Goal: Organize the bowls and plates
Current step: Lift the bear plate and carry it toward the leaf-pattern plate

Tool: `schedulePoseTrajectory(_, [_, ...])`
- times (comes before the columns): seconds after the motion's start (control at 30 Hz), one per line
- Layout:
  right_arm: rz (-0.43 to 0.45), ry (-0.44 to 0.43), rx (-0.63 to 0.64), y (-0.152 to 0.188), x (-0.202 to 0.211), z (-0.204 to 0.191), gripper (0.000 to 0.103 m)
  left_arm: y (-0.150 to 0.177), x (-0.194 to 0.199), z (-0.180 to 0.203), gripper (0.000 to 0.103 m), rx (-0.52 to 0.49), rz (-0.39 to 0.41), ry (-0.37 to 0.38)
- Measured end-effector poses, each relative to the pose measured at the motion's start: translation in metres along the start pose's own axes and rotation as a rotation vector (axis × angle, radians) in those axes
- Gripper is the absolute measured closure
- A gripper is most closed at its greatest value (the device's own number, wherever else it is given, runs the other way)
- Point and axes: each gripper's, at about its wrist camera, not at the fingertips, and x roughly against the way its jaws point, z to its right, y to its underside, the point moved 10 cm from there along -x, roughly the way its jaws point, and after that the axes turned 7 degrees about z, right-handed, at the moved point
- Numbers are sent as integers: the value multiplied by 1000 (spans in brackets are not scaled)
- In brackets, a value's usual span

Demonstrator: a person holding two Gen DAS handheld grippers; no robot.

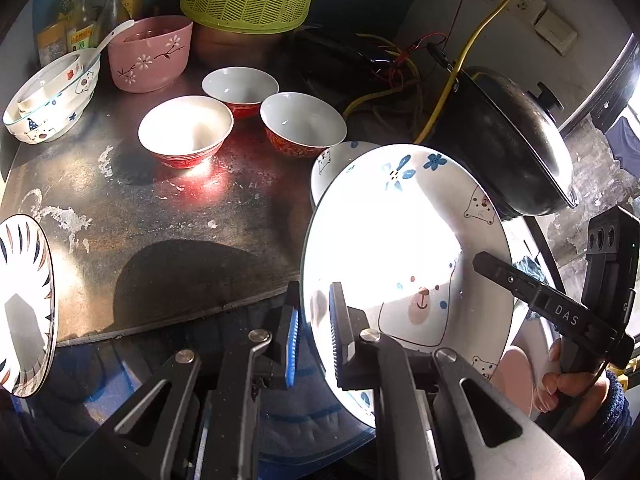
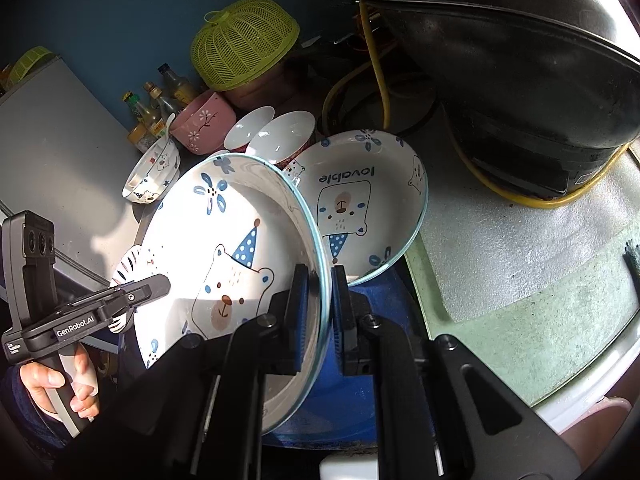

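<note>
I have both tools clamped on one bear plate (image 2: 224, 248), lifted and tilted off the tabletop (image 1: 160, 208) at its near right edge: left tool (image 1: 314, 334) on its left rim, right tool (image 2: 320, 304) on its right rim. Second plate (image 2: 360, 204) lies just beyond.

Each hand-held gripper is black, with angular link arms that have triangular cut-outs and round silver pivot screws. The left hand-held gripper (image 1: 314, 336) carries ribbed blue pads on its fingers, as does the right hand-held gripper (image 2: 320, 312). Seen from the side, one body reads "GenRobot.AI" in white, the other "DAS", and each has a head with three round holes. Both hands wear dark blue knitted sleeve cuffs (image 1: 612, 404).
</note>
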Motion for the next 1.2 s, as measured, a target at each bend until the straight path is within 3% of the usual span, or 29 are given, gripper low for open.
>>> schedulePoseTrajectory(1.2, [-127, -151, 198, 14, -91, -153, 91, 4, 58, -162, 91, 212, 80, -158])
